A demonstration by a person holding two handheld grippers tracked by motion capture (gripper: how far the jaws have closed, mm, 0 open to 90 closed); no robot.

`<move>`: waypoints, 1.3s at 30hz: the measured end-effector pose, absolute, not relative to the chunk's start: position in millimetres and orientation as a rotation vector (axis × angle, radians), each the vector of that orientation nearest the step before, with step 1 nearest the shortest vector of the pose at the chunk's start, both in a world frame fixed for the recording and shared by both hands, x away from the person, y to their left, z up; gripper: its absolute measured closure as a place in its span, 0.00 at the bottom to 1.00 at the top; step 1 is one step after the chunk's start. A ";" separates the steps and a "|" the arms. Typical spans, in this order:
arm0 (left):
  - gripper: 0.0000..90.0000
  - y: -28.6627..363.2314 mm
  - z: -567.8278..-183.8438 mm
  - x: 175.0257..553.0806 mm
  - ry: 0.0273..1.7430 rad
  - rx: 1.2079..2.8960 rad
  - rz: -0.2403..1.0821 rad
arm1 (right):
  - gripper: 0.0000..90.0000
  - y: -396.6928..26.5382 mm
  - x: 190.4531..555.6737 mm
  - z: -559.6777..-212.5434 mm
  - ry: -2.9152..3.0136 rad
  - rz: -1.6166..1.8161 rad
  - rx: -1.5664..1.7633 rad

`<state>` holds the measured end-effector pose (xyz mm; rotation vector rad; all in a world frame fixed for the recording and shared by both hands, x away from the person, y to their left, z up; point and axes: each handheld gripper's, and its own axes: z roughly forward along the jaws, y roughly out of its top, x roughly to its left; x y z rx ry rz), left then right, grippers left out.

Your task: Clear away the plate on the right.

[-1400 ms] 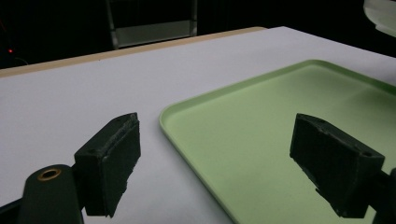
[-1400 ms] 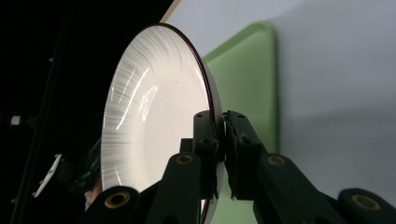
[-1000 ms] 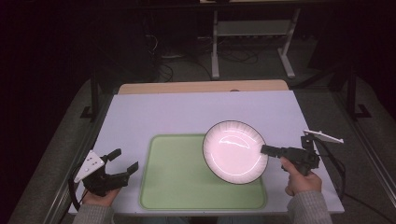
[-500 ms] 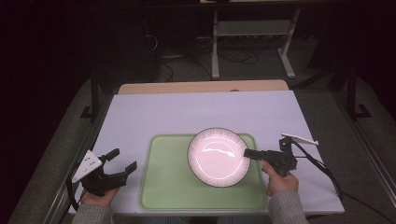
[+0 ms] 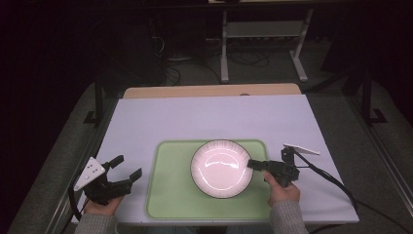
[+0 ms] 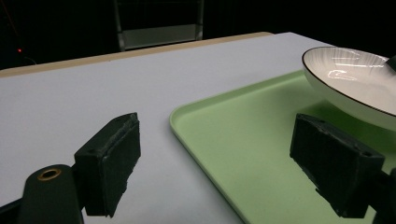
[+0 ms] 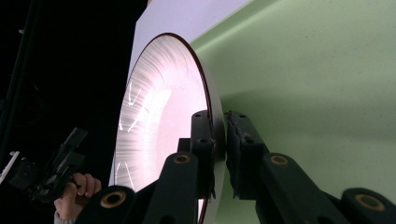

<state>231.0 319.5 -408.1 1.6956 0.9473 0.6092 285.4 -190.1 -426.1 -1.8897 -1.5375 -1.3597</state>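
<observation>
- In the high view the right gripper (image 5: 253, 164) sits right of centre in the lower half of the frame, its jaws clenched on the right rim of the plate (image 5: 221, 168).
- In the right gripper view the right gripper (image 7: 218, 140) has its two black jaws pinched tight on the plate (image 7: 159, 116) rim, one pad on the inner face and one on the underside, with only the rim's thickness between them.
- The plate is white, ribbed, with a dark edge line. In the high view it lies over the upper right part of the green tray (image 5: 170, 195), at the centre of the lower half of the frame.
- In the left gripper view the plate (image 6: 355, 79) is at the upper right, its rim lifted clear above the tray (image 6: 243, 140), with a shadow beneath it.
- The left gripper (image 5: 124, 168) is at the lower left of the high view, held in a hand (image 5: 102, 204) over the white table (image 5: 204, 117), just left of the tray.
- In the left gripper view the left gripper (image 6: 224, 168) is spread wide and grips nothing; one pad stands over the table (image 6: 93, 93), the other over the tray.
- The tray's left edge runs between the two pads in that view.
</observation>
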 end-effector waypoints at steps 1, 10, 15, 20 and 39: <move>0.18 319.6 -408.1 230.9 0.947 1.696 0.610 | 0.90 -189.5 285.5 -427.0 -1.535 -1.357 -1.894; 0.18 319.2 -408.2 231.3 0.944 1.696 0.609 | 0.90 -179.8 287.0 -440.8 -1.552 -1.296 -1.955; 0.18 319.8 -407.7 230.5 0.942 1.695 0.613 | 0.92 -174.4 288.1 -449.5 -1.598 -1.234 -2.037; 0.18 320.0 -407.6 230.3 0.944 1.696 0.610 | 0.92 -175.3 287.2 -449.7 -1.630 -1.226 -2.024; 0.18 320.2 -407.1 228.9 0.947 1.694 0.620 | 0.91 -165.9 283.5 -452.4 -1.570 -1.262 -2.043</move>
